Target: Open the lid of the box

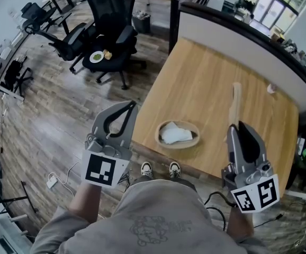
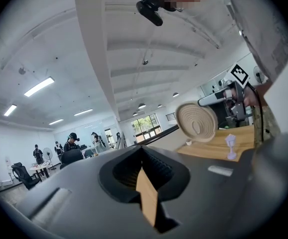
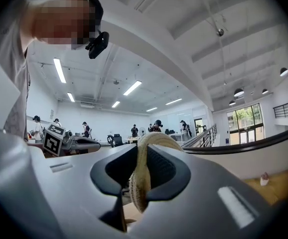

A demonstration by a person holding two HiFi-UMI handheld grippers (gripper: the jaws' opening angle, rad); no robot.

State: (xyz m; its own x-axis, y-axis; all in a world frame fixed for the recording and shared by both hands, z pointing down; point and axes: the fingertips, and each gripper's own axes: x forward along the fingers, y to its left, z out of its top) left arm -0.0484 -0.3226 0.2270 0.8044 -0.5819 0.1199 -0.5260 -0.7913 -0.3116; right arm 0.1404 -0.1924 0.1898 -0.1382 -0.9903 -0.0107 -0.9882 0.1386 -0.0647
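A round woven box (image 1: 178,135) stands near the front edge of the wooden table (image 1: 206,83), uncovered, with a white cloth (image 1: 175,134) inside. Its woven lid (image 1: 235,103) is lifted clear and held edge-on, upright, to the right of the box. My right gripper (image 1: 239,127) is shut on the lid's rim (image 3: 143,176). In the left gripper view the lid (image 2: 197,121) shows its flat spiral face. My left gripper (image 1: 127,107) hangs over the floor to the left of the table, shut with nothing in it (image 2: 143,152).
A black office chair (image 1: 110,23) with a plate (image 1: 96,57) on its seat stands on the wooden floor at the back left. A dark-topped partition (image 1: 248,33) borders the table's far side. A small pale object (image 1: 271,88) sits at the table's far right. Cables (image 1: 57,179) lie on the floor.
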